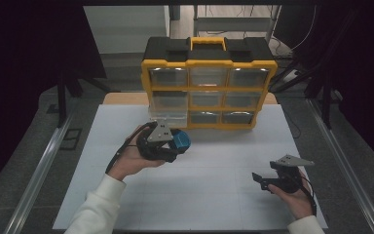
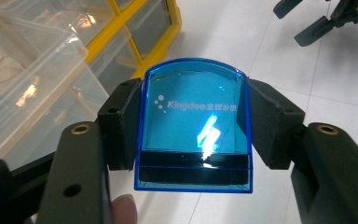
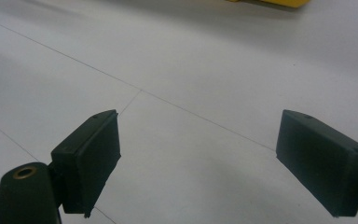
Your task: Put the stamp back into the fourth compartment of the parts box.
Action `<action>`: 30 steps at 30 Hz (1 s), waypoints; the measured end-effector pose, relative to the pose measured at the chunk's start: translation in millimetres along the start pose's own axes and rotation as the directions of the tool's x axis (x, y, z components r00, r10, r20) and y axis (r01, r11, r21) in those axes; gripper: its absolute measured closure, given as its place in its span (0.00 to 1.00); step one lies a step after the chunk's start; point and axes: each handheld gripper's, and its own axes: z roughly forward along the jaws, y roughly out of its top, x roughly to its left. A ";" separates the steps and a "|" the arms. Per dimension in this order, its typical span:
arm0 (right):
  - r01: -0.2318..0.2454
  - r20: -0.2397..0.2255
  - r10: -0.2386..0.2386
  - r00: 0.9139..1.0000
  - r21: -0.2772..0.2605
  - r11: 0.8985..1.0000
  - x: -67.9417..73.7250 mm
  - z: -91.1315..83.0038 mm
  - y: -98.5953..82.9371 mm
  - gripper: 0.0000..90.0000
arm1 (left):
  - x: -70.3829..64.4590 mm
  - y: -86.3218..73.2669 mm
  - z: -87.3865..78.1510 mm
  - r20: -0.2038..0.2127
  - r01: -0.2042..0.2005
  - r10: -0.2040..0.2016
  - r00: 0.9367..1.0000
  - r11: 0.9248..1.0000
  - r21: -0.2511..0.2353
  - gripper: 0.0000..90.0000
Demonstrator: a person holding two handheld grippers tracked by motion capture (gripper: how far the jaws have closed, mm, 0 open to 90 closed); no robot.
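High view first: my left forearm, in a white sleeve, is coming up from the bottom edge and angling toward the middle of the white table (image 1: 214,161), and my left hand (image 1: 132,158) is cupping the left gripper (image 1: 175,141) from below, palm turned up. That gripper is clamping a blue block (image 1: 181,140), its pads pressing on the block's two sides, just in front of the yellow organiser (image 1: 208,83) and near a clear drawer (image 1: 168,116) that is sticking out of the bottom-left slot.

My right hand (image 1: 294,197) is lying low near the table's right front corner, well apart from the block, and it is holding the right gripper (image 1: 259,179) pointed left across the table. Its jaws are standing wide apart over bare table in the right gripper view, with nothing between them.

Left gripper view is showing the blue block (image 2: 193,126) close up, translucent with a dark band at its lower end. White lettering on it is reading "Kingdee" (beside a small cluster of dots), followed by characters too small for me to make out.
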 end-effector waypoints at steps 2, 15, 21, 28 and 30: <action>0.000 0.000 0.000 1.000 0.000 1.000 0.0 -0.1 0.0 0.16 | 0.7 1.6 -0.1 -0.004 -0.005 0.005 1.000 1.000 0.000 0.46; 0.002 0.001 -0.002 1.000 -0.002 1.000 -0.2 -0.4 0.1 0.16 | 10.2 7.2 -1.4 -0.031 0.015 -0.016 0.999 1.000 -0.024 0.47; 0.002 0.001 -0.002 1.000 -0.001 1.000 -0.2 -0.4 0.1 0.16 | 15.2 7.2 -1.6 -0.034 0.023 -0.024 0.999 1.000 -0.020 0.47; 0.002 0.002 -0.002 1.000 -0.002 1.000 -0.2 -0.6 0.0 0.16 | 20.3 8.1 -0.8 -0.038 0.032 -0.033 0.999 0.999 -0.022 0.47; 0.002 0.002 -0.002 1.000 -0.001 1.000 -0.2 -0.6 0.0 0.16 | 21.8 8.8 -0.3 -0.043 0.034 -0.035 0.998 0.999 -0.021 0.47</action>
